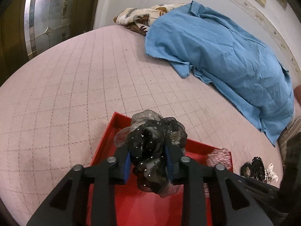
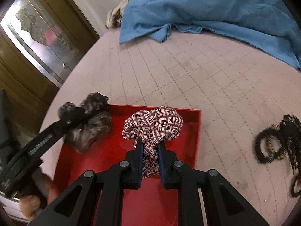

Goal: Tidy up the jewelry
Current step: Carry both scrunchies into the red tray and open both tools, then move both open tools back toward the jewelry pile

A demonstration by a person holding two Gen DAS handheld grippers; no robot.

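**Both tongs hold scrunchies over the red tray**

In the left wrist view, the left tongs sit at the lower centre of the frame, pinching a black sheer scrunchie dotted with small studs between their blue pads. The scrunchie bulges above and below the pads and hangs over the red tray, which lies on a pink quilted bed. At the right edge of the tray, a blurred patch of red-and-white checked fabric shows. To the lower right of the frame, a small pile of black hair accessories lies on the bed beside the tray.

In the right wrist view, the right tongs at the lower centre are pressed onto a red-and-white checked scrunchie, gripping its lower folds while the rest puffs out above the tips. It hangs over the red tray. At the left of this frame, the left tongs carry the dark scrunchie over the tray's upper left corner. The black accessories lie at the right edge, on the bed just beside the tray.

A blue cloth is spread across the bed at the upper right of the left view, with a floral fabric bunched behind it.
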